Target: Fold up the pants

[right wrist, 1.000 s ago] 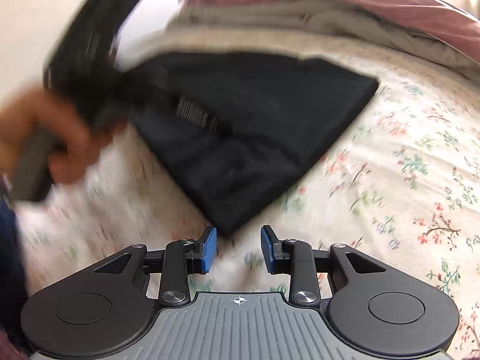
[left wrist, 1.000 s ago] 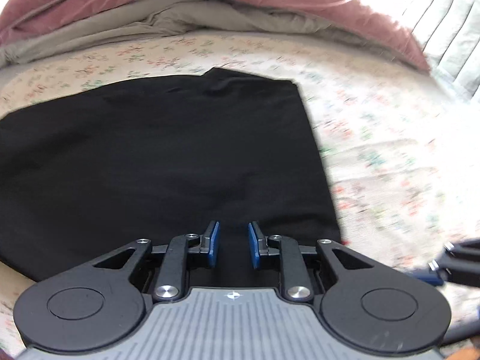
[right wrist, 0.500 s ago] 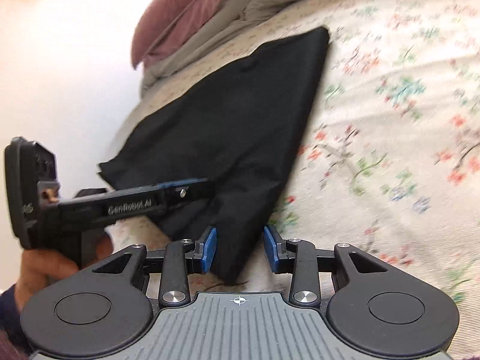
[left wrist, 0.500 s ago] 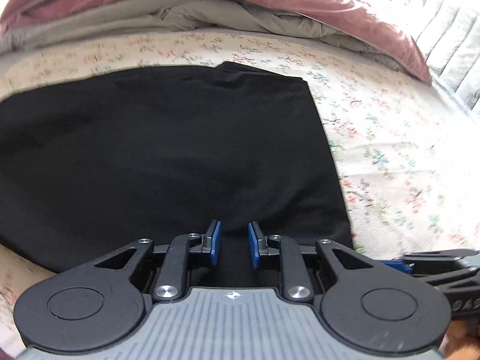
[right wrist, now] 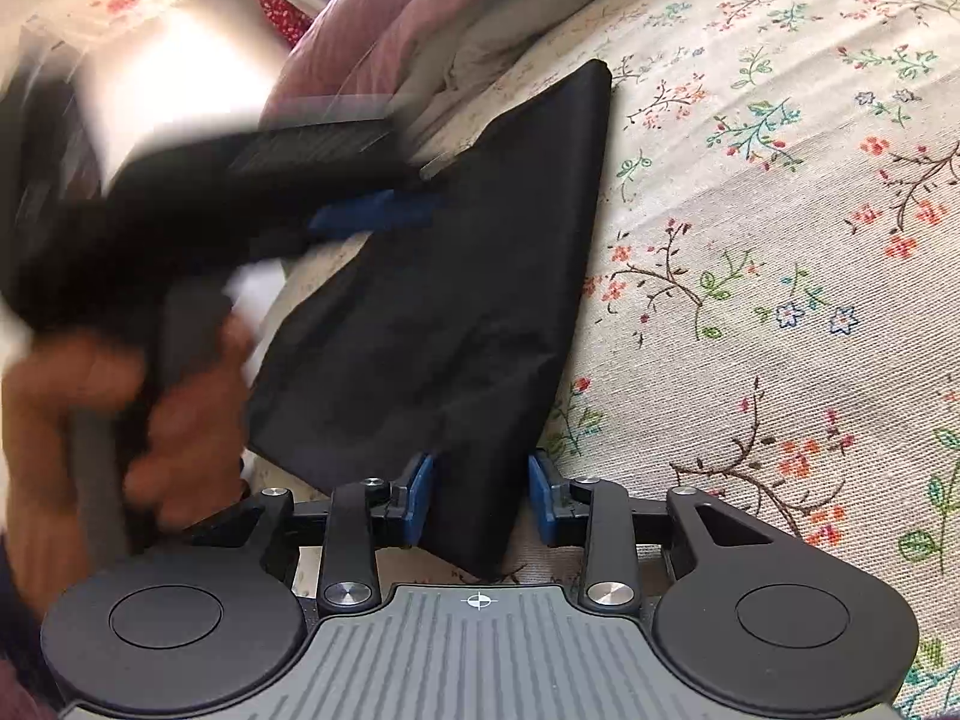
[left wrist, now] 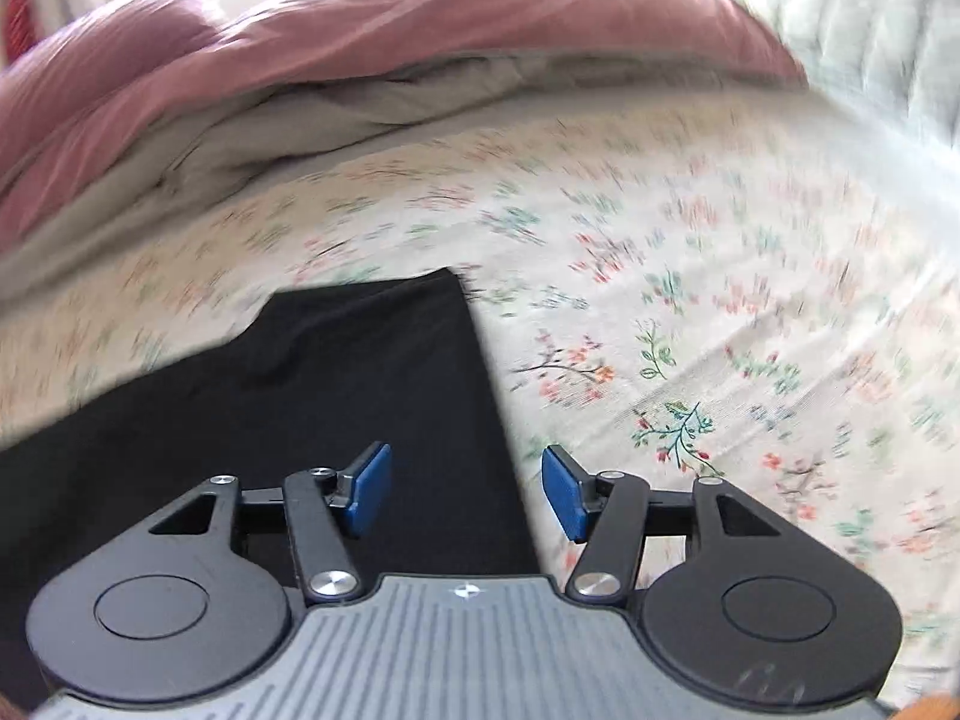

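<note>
Floral bedsheet [right wrist: 780,240] is spread wide; a pink duvet [left wrist: 360,54] is bunched at the far side. Black pants [right wrist: 456,276], already folded into a narrow panel, lie flat on the sheet.

Left gripper [left wrist: 465,489] is seen over the panel's long edge, jaws opening, one pad above cloth and one above sheet, nothing pressed between them.

Right gripper [right wrist: 480,498] is set astride the near corner, jaws part-way apart; whether the pads pinch the cloth cannot be told.

For the next fold, both layers of each corner are best gathered fully before lifting, and the two ends raised level so the panel is not skewed.
</note>
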The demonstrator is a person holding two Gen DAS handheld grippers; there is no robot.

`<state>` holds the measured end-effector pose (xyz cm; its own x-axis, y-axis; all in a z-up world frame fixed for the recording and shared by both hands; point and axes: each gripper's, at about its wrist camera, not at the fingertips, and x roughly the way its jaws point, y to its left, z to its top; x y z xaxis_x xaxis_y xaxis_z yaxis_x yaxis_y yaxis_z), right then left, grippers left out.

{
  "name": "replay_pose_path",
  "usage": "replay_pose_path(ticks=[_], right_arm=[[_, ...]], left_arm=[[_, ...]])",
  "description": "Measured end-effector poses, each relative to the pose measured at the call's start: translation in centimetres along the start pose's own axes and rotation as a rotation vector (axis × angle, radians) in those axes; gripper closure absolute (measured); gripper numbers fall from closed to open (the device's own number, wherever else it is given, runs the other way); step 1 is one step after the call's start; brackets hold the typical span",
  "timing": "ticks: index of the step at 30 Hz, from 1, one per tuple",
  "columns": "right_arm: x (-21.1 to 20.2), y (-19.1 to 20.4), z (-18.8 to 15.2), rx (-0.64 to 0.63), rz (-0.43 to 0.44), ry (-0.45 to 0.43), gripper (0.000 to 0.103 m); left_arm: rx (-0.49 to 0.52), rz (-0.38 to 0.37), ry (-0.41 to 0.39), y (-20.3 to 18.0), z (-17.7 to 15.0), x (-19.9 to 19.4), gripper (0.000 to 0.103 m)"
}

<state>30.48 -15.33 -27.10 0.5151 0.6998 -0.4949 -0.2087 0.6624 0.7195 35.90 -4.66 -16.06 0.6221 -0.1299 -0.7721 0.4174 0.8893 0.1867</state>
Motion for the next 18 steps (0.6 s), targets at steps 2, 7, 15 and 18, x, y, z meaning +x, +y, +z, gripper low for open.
replay_pose_path(ticks=[2,7,15,18], right_arm=[[-0.4,0.4,-0.2,-0.03,-0.011,-0.005,0.07],[-0.3,0.6,-0.4,-0.044,-0.012,-0.01,0.074],[-0.6,-1.1,0.2,0.103,0.019,0.001,0.083],[-0.3,-1.8,0.2,0.167,0.04,-0.003,0.083]], left_arm=[[0.141,0.09,0.031,-2.7,0.8,2.0,0.025],[0.329,0.289,0.086,-4.8,2.0,6.2,0.025],[0.321,0.324,0.163,-3.2,3.7,9.0,0.07],[0.298,0.294,0.151,-2.6,4.0,8.9,0.076]])
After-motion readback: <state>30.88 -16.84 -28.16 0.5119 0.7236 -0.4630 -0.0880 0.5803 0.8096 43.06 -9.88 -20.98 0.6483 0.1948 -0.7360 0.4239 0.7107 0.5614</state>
